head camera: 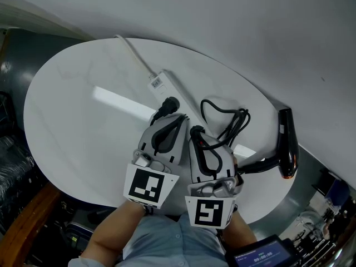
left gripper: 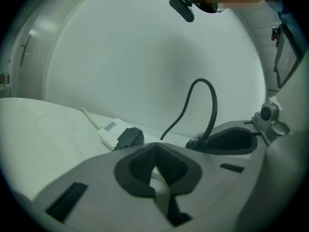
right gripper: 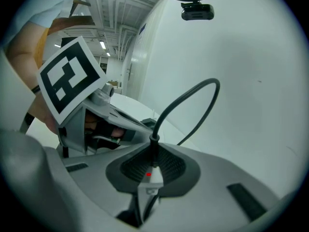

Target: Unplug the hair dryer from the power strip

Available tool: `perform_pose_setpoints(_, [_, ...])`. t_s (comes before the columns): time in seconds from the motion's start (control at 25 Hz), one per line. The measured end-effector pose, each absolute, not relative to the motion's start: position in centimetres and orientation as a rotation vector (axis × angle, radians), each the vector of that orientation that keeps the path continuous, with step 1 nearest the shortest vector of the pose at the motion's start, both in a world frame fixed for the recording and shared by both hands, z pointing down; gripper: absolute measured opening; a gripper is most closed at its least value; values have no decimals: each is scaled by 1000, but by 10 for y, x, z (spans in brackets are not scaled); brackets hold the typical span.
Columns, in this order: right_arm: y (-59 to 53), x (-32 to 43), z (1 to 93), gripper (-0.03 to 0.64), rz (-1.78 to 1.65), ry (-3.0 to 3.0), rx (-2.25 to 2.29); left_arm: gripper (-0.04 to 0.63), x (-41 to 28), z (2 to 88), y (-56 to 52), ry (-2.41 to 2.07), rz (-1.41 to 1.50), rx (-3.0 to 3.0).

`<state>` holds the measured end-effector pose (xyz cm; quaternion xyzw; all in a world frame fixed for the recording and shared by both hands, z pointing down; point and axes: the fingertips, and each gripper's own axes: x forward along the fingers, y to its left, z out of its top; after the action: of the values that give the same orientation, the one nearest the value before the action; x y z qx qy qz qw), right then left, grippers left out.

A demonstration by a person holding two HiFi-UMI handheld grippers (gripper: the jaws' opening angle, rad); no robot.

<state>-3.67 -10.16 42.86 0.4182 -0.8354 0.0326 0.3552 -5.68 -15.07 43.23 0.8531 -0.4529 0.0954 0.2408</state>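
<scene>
Well, the hair dryer (head camera: pixel 287 143) lies at the bench's (head camera: pixel 72 110) right edge, its black plug (head camera: pixel 168 103) in the power strip (head camera: pixel 161 82) near the far edge. The left hand-held gripper (head camera: pixel 169 118) sits closed beside the plug; the right hand-held gripper (head camera: pixel 197 132) pinches the cord (head camera: pixel 228 121).

We see a round white table (head camera: pixel 72 127) set against a plain white wall (head camera: pixel 250 26), with a bright band of reflected light (head camera: pixel 119 102) across the tabletop. A wooden edge (head camera: pixel 28 221) lies below the table at lower left. A dark device with a lit screen (head camera: pixel 262 256) sits at lower right. The right gripper view shows a head-mounted camera (right gripper: pixel 197 12) and ceiling lights (right gripper: pixel 102 45).
</scene>
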Motion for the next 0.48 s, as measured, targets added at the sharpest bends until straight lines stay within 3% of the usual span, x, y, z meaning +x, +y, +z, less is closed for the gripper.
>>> perform_pose_setpoints(0.48, [-101,-35,435,43,175,-2146,1073,-3,-57,439,-146,-1204,309,2340])
